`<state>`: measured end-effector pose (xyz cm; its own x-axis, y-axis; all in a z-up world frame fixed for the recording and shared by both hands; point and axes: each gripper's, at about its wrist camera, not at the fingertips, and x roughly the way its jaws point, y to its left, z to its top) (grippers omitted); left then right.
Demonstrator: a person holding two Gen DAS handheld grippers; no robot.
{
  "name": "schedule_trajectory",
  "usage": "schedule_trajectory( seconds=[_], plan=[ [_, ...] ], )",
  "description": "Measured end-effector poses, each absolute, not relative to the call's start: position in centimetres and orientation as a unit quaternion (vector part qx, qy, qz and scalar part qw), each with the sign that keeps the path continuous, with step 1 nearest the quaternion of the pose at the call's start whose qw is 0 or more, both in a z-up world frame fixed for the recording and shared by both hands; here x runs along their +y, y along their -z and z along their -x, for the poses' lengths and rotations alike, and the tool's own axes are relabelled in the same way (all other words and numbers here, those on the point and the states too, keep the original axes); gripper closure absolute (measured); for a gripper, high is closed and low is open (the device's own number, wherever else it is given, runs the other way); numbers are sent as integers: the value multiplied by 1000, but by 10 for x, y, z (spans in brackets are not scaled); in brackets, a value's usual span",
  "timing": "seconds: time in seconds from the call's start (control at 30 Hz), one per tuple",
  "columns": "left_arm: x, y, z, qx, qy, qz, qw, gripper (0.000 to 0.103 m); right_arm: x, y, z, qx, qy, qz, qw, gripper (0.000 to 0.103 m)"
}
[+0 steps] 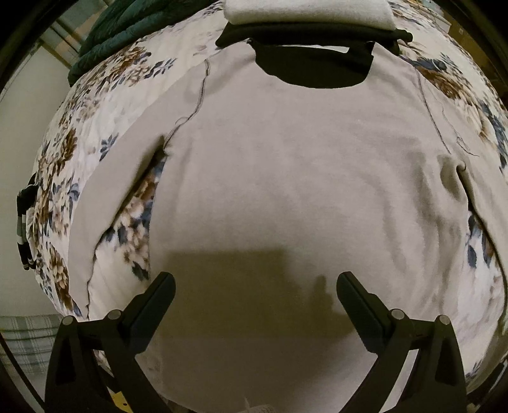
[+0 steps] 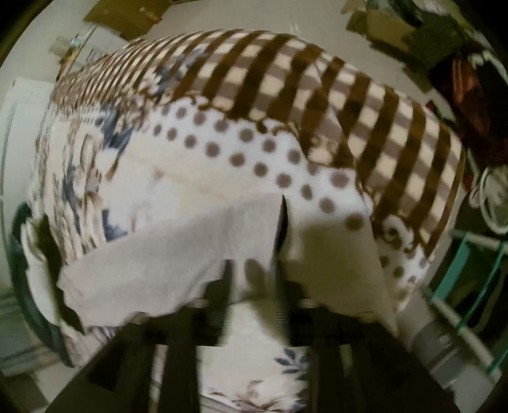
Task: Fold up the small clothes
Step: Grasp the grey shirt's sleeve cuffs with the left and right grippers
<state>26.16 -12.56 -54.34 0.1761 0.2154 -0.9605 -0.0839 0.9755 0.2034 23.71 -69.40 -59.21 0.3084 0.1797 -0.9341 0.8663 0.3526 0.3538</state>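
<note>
A light grey sweatshirt (image 1: 279,165) with a black collar (image 1: 314,68) lies flat on the floral bedspread (image 1: 104,104), inside out, sleeves spread to both sides. My left gripper (image 1: 255,286) hovers open over its lower hem, holding nothing. In the right wrist view, my right gripper (image 2: 254,270) is shut on the edge of a grey sleeve (image 2: 177,254) and holds it lifted over the bed. That view is blurred by motion.
Folded white (image 1: 308,11) and black (image 1: 314,35) clothes lie stacked beyond the collar. A green quilt (image 1: 120,28) sits at the far left. A brown checked blanket (image 2: 333,104) covers the far bed end. A teal rack (image 2: 470,263) stands at the right.
</note>
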Motion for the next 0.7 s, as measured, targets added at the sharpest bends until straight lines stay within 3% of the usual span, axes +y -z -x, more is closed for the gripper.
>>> schedule_trajectory(
  seconds=[0.07, 0.27, 0.3, 0.33, 0.37, 0.4, 0.7],
  plan=[
    [-123, 545, -259, 634, -100, -50, 765, 0, -707, 597, -237, 503, 282, -520, 630, 44],
    [-113, 553, -248, 639, -114, -39, 759, 0, -717, 634, -235, 488, 273, -529, 638, 44],
    [-111, 554, -246, 640, -116, -37, 759, 0, -708, 635, -243, 488, 272, -519, 646, 49],
    [-108, 554, -245, 639, -119, -34, 759, 0, -705, 640, -250, 483, 261, -509, 663, 74],
    [-106, 554, -243, 639, -121, -32, 759, 0, -691, 635, -259, 493, 251, -497, 669, 88],
    [-103, 553, -242, 638, -125, -30, 759, 0, -686, 636, -266, 503, 250, -481, 673, 93],
    [-61, 532, -224, 627, -155, 2, 764, 0, -592, 566, -319, 531, 171, -324, 764, 96]
  ],
)
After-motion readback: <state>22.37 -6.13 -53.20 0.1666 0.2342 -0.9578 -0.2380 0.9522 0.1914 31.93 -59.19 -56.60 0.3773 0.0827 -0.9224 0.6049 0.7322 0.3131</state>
